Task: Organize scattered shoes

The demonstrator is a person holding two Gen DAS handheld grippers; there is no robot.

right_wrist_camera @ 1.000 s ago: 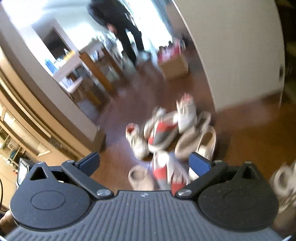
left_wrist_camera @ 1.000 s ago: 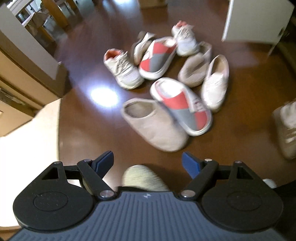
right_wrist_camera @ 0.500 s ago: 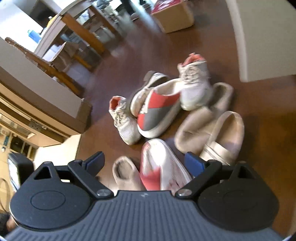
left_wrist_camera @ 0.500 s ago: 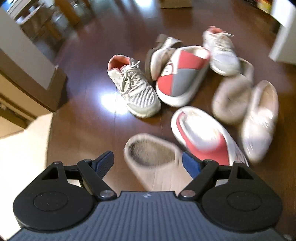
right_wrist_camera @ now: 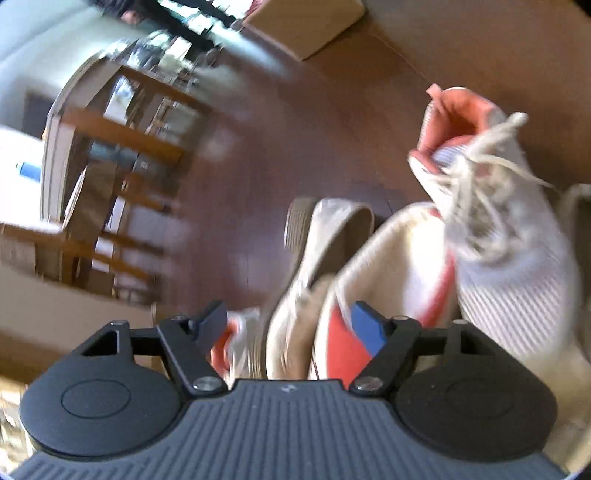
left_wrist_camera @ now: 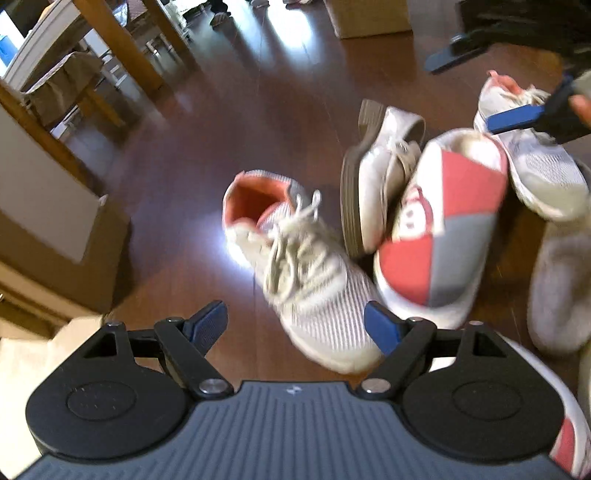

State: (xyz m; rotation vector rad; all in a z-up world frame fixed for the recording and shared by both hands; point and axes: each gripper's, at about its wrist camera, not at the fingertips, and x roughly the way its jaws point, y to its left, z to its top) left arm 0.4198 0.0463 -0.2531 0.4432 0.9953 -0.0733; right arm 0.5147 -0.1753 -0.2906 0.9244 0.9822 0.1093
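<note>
Several shoes lie in a heap on the dark wood floor [left_wrist_camera: 207,155]. My left gripper [left_wrist_camera: 295,325] is open, and the toe of a grey mesh sneaker with coral lining [left_wrist_camera: 303,266] lies between its fingers, untouched. Beside that sneaker are a red-and-grey slipper [left_wrist_camera: 436,229] and a white shoe tipped on its side [left_wrist_camera: 376,184]. My right gripper [left_wrist_camera: 458,94] hovers over the second mesh sneaker [left_wrist_camera: 535,166]. In the blurred right wrist view my right gripper [right_wrist_camera: 290,326] is closing, with the tipped white shoe [right_wrist_camera: 317,266] and the slipper [right_wrist_camera: 343,347] between its fingers; no grip shows.
A beige fuzzy slipper [left_wrist_camera: 557,288] and a second red-and-white slipper [left_wrist_camera: 554,406] lie at the right. Wooden table legs and chairs [left_wrist_camera: 122,55] stand at the back left, a cardboard box [left_wrist_camera: 369,18] at the back, and a low wall corner [left_wrist_camera: 55,221] at the left.
Both grippers have dropped toward the shoe pile. The left one now stands over the coral-lined sneaker. The right one has rolled, come close to the pile, and its jaws have narrowed.
</note>
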